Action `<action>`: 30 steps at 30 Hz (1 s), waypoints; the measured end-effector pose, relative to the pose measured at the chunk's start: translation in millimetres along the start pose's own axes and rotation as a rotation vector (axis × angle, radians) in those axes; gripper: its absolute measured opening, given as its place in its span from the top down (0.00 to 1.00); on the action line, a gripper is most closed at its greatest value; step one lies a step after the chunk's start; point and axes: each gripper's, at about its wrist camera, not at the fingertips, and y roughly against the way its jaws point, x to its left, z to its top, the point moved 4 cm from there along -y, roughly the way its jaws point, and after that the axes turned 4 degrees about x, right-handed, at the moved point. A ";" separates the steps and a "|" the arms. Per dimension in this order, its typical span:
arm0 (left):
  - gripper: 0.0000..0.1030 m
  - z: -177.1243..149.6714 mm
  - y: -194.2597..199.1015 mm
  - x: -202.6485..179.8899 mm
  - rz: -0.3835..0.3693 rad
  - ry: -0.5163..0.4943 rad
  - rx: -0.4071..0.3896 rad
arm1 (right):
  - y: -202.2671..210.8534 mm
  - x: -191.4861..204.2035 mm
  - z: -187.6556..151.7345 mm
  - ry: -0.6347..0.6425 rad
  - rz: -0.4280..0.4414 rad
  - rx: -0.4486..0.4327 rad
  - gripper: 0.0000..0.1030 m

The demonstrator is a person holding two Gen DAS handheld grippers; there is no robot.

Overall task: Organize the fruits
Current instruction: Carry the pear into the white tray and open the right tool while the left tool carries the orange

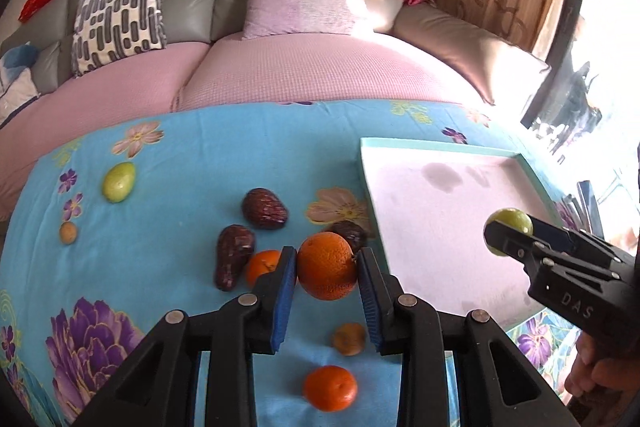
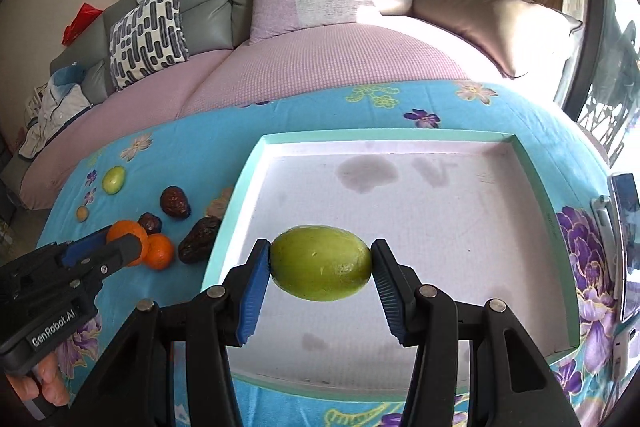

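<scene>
Both hand-held grippers are loaded. The left hand-held gripper (image 1: 327, 273) is clamped on a large orange (image 1: 327, 265), held above the floral blue cloth (image 1: 168, 155) on the desk. The right hand-held gripper (image 2: 320, 263) is clamped end to end on a green lemon-shaped fruit (image 2: 321, 262), which hangs over the near half of the shallow tray (image 2: 538, 183).

My judgement is that the step in hand is setting the green fruit down in the tray. It should be lowered until it rests on the floor of the tray before the pads part, since a rounded fruit let go from a height would likely roll. The tray looks empty, so room is plentiful; a spot away from the near rim leaves space for the rest.

The orange must cross the tray's left wall (image 2: 236, 211), which is raised, so it needs to be carried over it, not slid. Dark wrinkled fruits (image 1: 264, 207) and a small orange (image 1: 262, 265) lie close beneath that path. A second green fruit (image 1: 118, 182) sits well apart at the far left. The desk's right edge, with what may be a phone (image 2: 628, 243), lies just beyond the tray.
</scene>
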 end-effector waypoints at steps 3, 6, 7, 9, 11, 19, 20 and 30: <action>0.68 -2.3 -9.8 -22.6 -0.030 -0.045 0.021 | 6.0 -25.7 1.6 -0.053 -0.031 -0.017 0.49; 0.68 -3.1 -15.6 -40.7 -0.031 -0.086 0.027 | 10.8 -49.8 1.7 -0.099 -0.074 -0.027 0.49; 0.68 -3.1 -16.9 -45.1 -0.032 -0.094 0.027 | 12.0 -57.1 1.2 -0.113 -0.086 -0.029 0.49; 0.68 -2.2 -19.5 -53.0 -0.040 -0.108 0.027 | 13.8 -69.7 0.2 -0.139 -0.101 -0.029 0.49; 0.68 -2.9 -22.5 -59.0 -0.045 -0.120 0.031 | 15.4 -79.9 -0.1 -0.161 -0.114 -0.030 0.49; 0.68 -1.7 -34.5 -80.1 -0.066 -0.152 0.045 | 17.8 -101.8 -4.2 -0.196 -0.148 -0.023 0.49; 0.68 -2.7 -35.9 -82.5 -0.068 -0.156 0.046 | 16.8 -103.8 -4.9 -0.197 -0.153 -0.020 0.49; 0.68 -17.1 -63.7 -90.8 -0.065 -0.182 0.115 | -16.2 -119.7 -21.1 -0.204 -0.187 0.091 0.49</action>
